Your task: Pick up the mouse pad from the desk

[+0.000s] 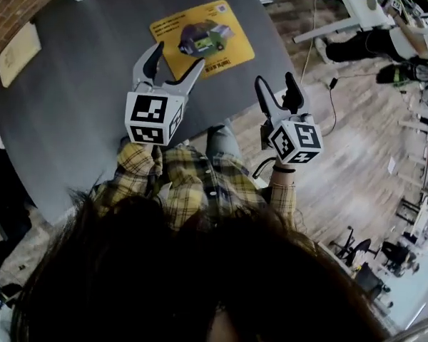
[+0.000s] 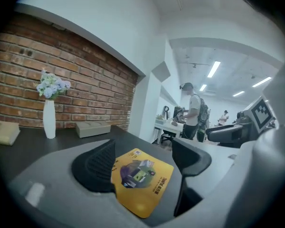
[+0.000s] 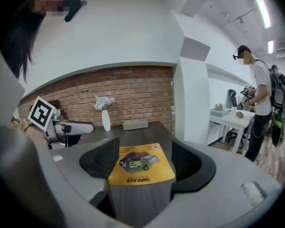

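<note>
Yellow mouse pad (image 1: 202,38) flat on dark bench (image 1: 71,105); left tongs (image 1: 179,54) and right tongs (image 1: 275,79) empty.
Head view: left tongs over the bench just beside the pad, right tongs at the bench's edge. Left gripper view: jaws wide apart, pad beyond, untouched. Right gripper view: jaws spread, nothing held, pad ahead.

— What is the person wearing?
— A yellow plaid shirt (image 1: 200,184), a black wristband (image 1: 284,168).
— And the tools?
— Left gripper (image 1: 178,55) pale grey, right gripper (image 1: 275,79) black, both with black-and-white marker cubes (image 1: 153,118)
</note>
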`<state>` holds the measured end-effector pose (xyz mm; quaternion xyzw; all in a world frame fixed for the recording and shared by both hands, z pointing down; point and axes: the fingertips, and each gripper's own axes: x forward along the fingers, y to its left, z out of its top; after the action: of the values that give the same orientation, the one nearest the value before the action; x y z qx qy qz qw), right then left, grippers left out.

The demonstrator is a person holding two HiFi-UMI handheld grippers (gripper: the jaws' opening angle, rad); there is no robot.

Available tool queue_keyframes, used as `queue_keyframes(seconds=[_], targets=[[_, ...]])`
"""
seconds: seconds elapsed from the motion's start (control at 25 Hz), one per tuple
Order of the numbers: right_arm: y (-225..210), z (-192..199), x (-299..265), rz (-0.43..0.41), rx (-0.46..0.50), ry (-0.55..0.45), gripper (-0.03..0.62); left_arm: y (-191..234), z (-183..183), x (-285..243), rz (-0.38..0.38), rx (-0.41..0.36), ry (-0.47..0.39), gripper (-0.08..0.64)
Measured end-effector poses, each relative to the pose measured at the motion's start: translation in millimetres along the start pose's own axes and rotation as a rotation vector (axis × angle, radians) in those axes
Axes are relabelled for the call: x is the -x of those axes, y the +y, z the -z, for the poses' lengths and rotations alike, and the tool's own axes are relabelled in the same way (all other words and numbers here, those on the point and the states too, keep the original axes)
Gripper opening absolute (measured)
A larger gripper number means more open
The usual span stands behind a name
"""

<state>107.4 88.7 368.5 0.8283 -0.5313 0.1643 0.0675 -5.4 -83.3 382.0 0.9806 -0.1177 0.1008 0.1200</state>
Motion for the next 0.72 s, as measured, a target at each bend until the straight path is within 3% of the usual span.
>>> queue_keyframes(seconds=[0.08,0.24,0.36,0.72], targets=[[-0.9,-3.3,-30.0,-0.088,0.025,0.014,0.322,14.7,1.6,-0.2,-0.088,0.017,-0.009,0.371],[-11.6,-11.0,-66.5,-0.18,0.048,0.021,0.322,28.1,0.6,-13.8,-0.181,0.031,-0.015,0.37],[-21.4,-28.1,-96.6,-0.281,0.07,0.02,0.322,37.5,-8.5,-21.4,-0.291,0.047,-0.024,0.37],[-41.9,-47.3,-157.3,-0.532,0.133,0.048,0.322,34.3,-16.6,-46.2,-0.525,0.075,-0.031,0.37]])
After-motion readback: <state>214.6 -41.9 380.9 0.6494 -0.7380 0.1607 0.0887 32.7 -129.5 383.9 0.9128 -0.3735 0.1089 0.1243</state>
